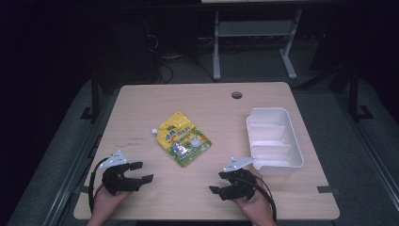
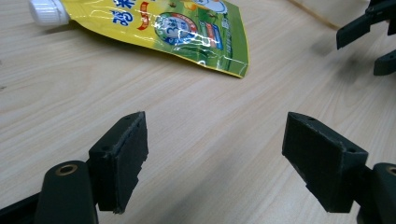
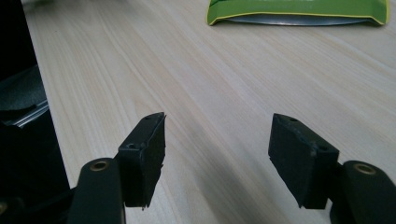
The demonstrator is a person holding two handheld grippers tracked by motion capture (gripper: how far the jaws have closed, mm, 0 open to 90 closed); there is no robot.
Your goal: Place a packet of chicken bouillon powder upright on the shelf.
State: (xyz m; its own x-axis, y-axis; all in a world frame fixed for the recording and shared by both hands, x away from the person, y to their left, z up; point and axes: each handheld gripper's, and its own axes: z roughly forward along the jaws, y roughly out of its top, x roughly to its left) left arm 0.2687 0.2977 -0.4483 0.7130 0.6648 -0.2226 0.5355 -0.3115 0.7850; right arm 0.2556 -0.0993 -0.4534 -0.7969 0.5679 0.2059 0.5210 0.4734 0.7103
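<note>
I hold my left hand-held gripper (image 1: 143,172) near the counter's (image 1: 141,108) near edge, by its left corner. Its jaws are wide apart with nothing between them. My right hand-held gripper (image 1: 217,182) sits by the near edge too, closer to the right side, and its jaws are wide apart as well. A yellow and green pouch (image 1: 183,138) with a white cap (image 1: 154,131) lies flat in the middle of the counter. A white tray (image 1: 295,146) sits along the right edge.

Bare table (image 1: 141,101) between tools, pouch (image 1: 183,138) centre, bin (image 1: 274,137) right
</note>
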